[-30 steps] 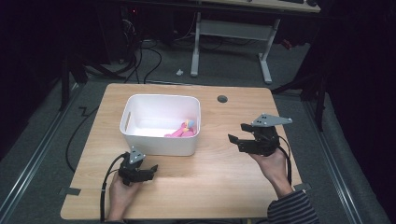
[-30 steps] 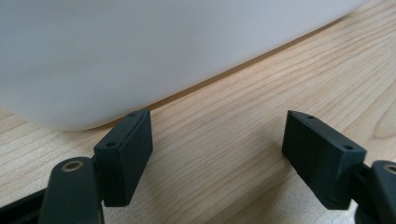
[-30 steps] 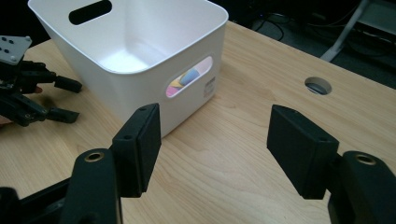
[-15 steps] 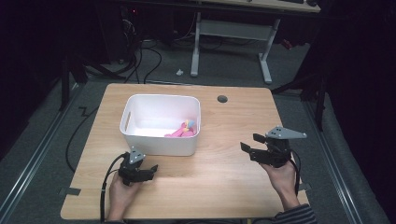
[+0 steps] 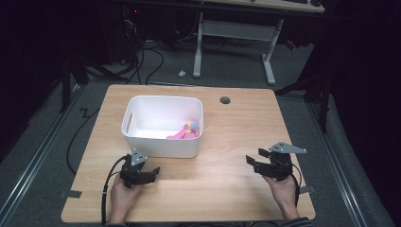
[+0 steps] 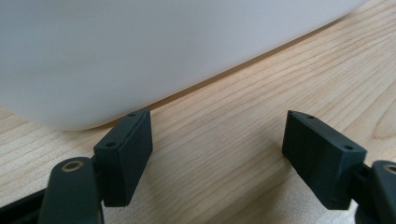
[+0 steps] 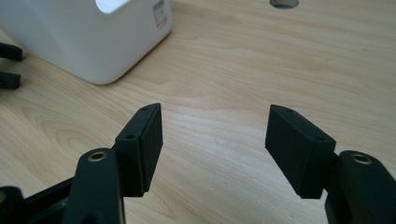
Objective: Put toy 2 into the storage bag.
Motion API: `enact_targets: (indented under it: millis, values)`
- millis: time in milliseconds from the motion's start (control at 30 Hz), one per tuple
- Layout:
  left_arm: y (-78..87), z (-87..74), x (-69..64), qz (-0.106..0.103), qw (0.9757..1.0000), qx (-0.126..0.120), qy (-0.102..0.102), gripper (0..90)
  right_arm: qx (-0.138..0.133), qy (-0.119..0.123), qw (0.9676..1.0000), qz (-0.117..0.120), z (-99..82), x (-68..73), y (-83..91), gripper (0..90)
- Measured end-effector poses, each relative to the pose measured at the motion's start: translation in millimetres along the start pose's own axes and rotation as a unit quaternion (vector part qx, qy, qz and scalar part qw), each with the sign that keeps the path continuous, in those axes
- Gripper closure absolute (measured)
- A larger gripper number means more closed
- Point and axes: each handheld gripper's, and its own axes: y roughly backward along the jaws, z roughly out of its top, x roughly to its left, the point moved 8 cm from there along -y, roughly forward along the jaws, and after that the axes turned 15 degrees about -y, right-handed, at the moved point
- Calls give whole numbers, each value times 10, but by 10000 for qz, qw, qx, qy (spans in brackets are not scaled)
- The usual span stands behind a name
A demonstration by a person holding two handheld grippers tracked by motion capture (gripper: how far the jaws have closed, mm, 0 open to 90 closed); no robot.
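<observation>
**Both grippers low on the table, jaws apart, nothing held**

While my left gripper (image 5: 152,172) sits at the near left of the wooden table (image 5: 227,137), its jaws stand apart with bare wood between them. Through the left gripper view, the white plastic bin (image 6: 154,51) rises just beyond the tips, and the left jaw's far corner comes right up against the bin's lower wall; I cannot tell whether it touches.

At the near right, my right gripper (image 5: 252,162) is low over the table, well apart from the bin (image 5: 163,125). Its jaws have just been drawing inward, yet the right gripper view shows them with a clear gap and only wood grain between them (image 7: 215,135). Both grippers are empty.

Inside the bin, against its right wall, lies a pink toy (image 5: 183,133) with a small yellow and blue part at its top end; I cannot make out its exact form. A round cable hole (image 5: 225,100) is set in the table beyond the bin.
</observation>
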Motion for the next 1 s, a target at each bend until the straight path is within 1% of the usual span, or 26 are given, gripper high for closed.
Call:
enact_targets:
  millis: [100, 200, 300, 333, 433, 633, 700, 833, 867, 900, 933, 1000]
  values:
    - [0, 0, 0, 0, 10000, 1, 0, 247, 43, -60, 10000, -41, -90, -37, -88, 373]
    - [0, 0, -1, 0, 10000, 1, 0, 247, 94, -69, 9999, -81, -164, -64, -167, 373]
    - [0, 0, -1, 0, 10000, 1, 0, 247, 175, -34, 9997, -170, -231, -94, -247, 372]
    - [1, 0, -1, 0, 10000, 1, 0, 247, 200, -56, 9996, -196, -248, -100, -265, 371]
    - [0, 0, -1, 0, 10000, 0, 1, 247, 219, -50, 9994, -263, -292, -126, -340, 368]
    - [1, -1, -2, -1, 10000, 1, 1, 246, 289, 109, 9979, -576, -389, -186, -512, 365]
    - [1, 0, -2, 0, 10000, 0, 2, 246, 306, 76, 9977, -600, -418, -201, -566, 363]
    - [1, -1, -2, 0, 10000, 0, 1, 246, 349, 125, 9969, -698, -467, -213, -658, 353]
    - [1, -1, -2, 1, 10000, 0, 1, 246, 382, 158, 9962, -763, -482, -219, -683, 350]
    - [1, -1, -2, 0, 10000, 1, 0, 246, 377, 192, 9961, -777, -489, -220, -699, 340]
    - [1, -1, -2, 0, 10000, 0, 2, 246, 315, 190, 9964, -759, -487, -221, -709, 341]
    - [1, -1, -2, 0, 10000, 1, 1, 246, 312, 177, 9963, -776, -483, -224, -713, 338]
